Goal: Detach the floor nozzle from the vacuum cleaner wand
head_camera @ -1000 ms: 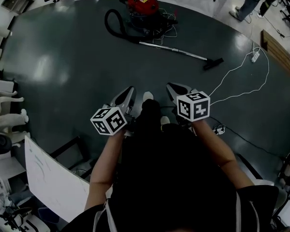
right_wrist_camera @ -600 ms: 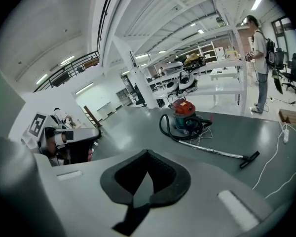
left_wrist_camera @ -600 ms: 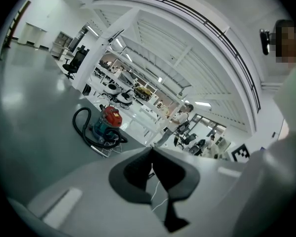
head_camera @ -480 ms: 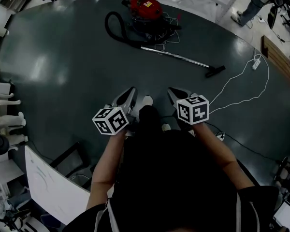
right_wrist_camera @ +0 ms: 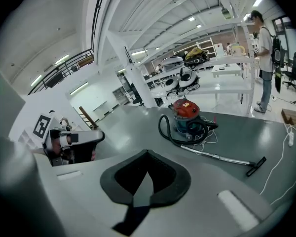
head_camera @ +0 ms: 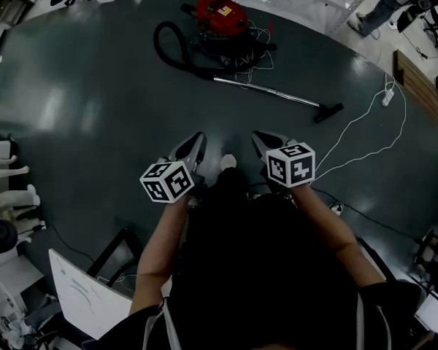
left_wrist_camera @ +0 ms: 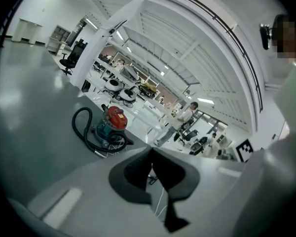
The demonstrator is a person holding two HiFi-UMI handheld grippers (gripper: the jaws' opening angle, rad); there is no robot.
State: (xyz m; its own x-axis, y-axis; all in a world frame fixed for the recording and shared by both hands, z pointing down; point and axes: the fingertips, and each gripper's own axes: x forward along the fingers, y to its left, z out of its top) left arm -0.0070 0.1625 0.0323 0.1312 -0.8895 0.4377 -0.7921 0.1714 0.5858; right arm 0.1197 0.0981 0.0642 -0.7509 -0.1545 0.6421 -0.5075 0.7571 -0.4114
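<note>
Held clenched, empty, well short of vacuum cleaner (head_camera: 220, 17): left gripper (head_camera: 198, 138), right gripper (head_camera: 257, 135). Nothing within reach; floor nozzle (head_camera: 328, 112) on wand (head_camera: 270, 92).

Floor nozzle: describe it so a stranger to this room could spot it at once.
Find the red vacuum on the dark floor. A silver wand runs from its black hose towards the right; the floor nozzle is the short black bar across its far end, beside a white cable.
</note>
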